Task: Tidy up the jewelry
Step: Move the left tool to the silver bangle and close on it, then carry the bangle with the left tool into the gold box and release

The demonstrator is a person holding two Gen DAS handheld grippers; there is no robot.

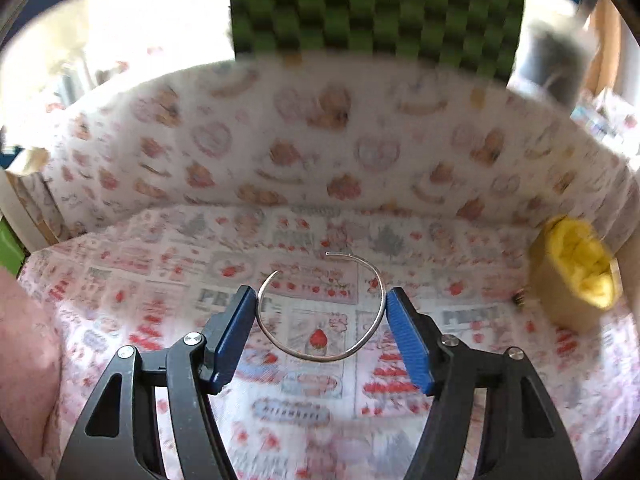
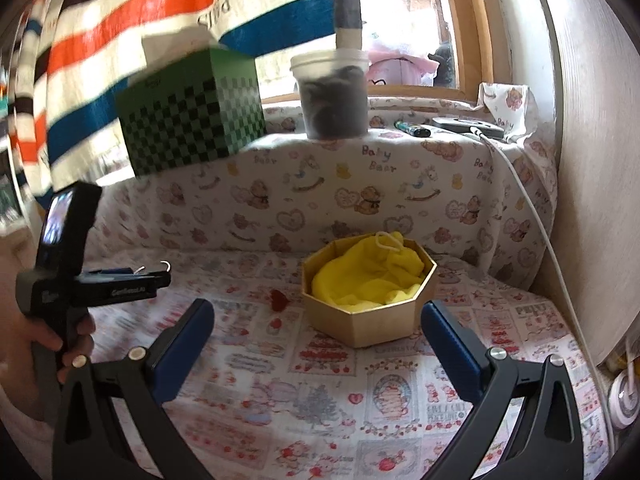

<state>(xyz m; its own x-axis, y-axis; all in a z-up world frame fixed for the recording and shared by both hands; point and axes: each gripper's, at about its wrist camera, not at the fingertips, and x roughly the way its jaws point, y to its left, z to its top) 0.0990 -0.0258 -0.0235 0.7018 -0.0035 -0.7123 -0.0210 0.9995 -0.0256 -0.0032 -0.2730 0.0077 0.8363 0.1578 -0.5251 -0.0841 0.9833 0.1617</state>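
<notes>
A thin silver open bangle (image 1: 320, 308) sits between the blue pads of my left gripper (image 1: 320, 300), touching both; the jaws are closed on its sides and hold it above the printed cloth. In the right wrist view the left gripper (image 2: 156, 270) is at the left, with the bangle's two ends (image 2: 166, 266) sticking up. An octagonal beige box (image 2: 368, 312) lined with yellow cloth (image 2: 368, 276) stands mid-table; it also shows in the left wrist view (image 1: 572, 272) at the right. My right gripper (image 2: 316, 328) is open and empty, in front of the box.
A small red item (image 2: 278, 300) lies on the cloth left of the box. A green checkered box (image 2: 192, 120), a plastic jar (image 2: 334, 96), a lighter (image 2: 412, 130) and a cabled device (image 2: 468, 126) stand on the padded back ledge. A wall (image 2: 592, 160) is on the right.
</notes>
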